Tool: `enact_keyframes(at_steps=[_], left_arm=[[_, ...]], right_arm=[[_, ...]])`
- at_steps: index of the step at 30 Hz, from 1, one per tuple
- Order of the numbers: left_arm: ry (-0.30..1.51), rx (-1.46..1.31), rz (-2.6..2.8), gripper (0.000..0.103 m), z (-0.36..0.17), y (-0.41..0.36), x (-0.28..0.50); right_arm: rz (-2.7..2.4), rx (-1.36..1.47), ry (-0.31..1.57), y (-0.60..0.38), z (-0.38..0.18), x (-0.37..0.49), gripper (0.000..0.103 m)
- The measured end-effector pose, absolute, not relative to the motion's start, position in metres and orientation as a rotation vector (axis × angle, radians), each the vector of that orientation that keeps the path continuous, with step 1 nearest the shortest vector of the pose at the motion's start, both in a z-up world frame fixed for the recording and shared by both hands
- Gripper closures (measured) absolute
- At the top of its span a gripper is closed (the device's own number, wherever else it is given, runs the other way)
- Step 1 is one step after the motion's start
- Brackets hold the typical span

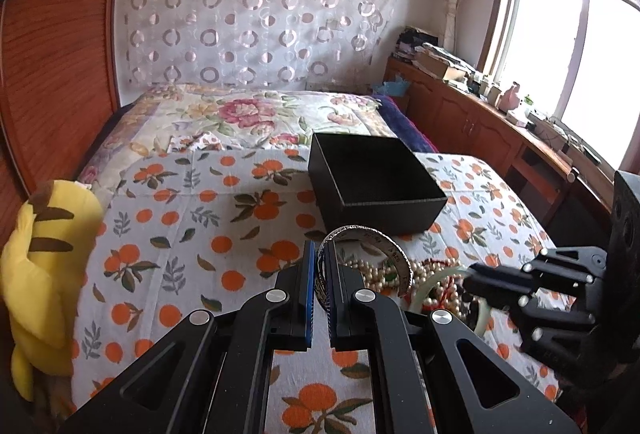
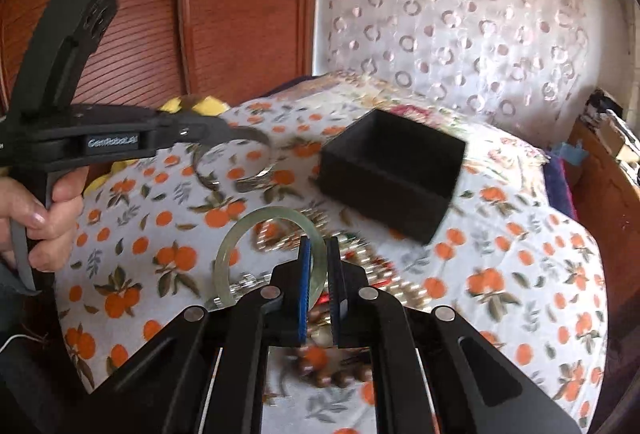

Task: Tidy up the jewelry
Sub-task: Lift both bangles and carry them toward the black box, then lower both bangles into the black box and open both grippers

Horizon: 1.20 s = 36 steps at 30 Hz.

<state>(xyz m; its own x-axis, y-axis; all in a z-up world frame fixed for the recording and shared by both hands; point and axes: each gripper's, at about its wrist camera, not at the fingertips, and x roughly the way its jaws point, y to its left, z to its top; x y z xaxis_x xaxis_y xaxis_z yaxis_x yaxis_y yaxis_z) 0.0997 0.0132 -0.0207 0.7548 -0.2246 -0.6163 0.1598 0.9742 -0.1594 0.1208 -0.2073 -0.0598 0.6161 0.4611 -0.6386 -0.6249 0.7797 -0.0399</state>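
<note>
My left gripper (image 1: 319, 252) is shut on a silver bangle (image 1: 380, 238) and holds it above the bed, just short of the open black box (image 1: 376, 180). In the right wrist view the left gripper (image 2: 224, 132) holds the silver bangle (image 2: 256, 170) left of the black box (image 2: 390, 172). My right gripper (image 2: 319, 248) is shut on a pale green jade bangle (image 2: 228, 254), lifted over a heap of pearl and bead necklaces (image 2: 372, 274). The right gripper (image 1: 470, 276), the jade bangle (image 1: 430, 284) and the pearl heap (image 1: 424, 274) also show in the left wrist view.
An orange-print sheet (image 1: 200, 234) covers the bed. A yellow plush toy (image 1: 44, 254) lies at the left edge by the wooden wardrobe (image 1: 52, 54). A cluttered wooden cabinet (image 1: 500, 122) runs under the window on the right.
</note>
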Motion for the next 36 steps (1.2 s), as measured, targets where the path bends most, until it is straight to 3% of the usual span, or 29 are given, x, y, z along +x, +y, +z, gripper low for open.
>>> enact_keyframes(at_steps=[15,36], left_arm=[[0.695,-0.061,-0.239,0.099,-0.014,-0.026,0.186],[0.772,0.005,-0.286,0.101,-0.033,-0.052,0.238]], right_arm=[[0.514,-0.218,0.547,-0.262,-0.021,0.199,0.094],[0.58,-0.233,0.604,-0.239,-0.042,0.269,0.094]])
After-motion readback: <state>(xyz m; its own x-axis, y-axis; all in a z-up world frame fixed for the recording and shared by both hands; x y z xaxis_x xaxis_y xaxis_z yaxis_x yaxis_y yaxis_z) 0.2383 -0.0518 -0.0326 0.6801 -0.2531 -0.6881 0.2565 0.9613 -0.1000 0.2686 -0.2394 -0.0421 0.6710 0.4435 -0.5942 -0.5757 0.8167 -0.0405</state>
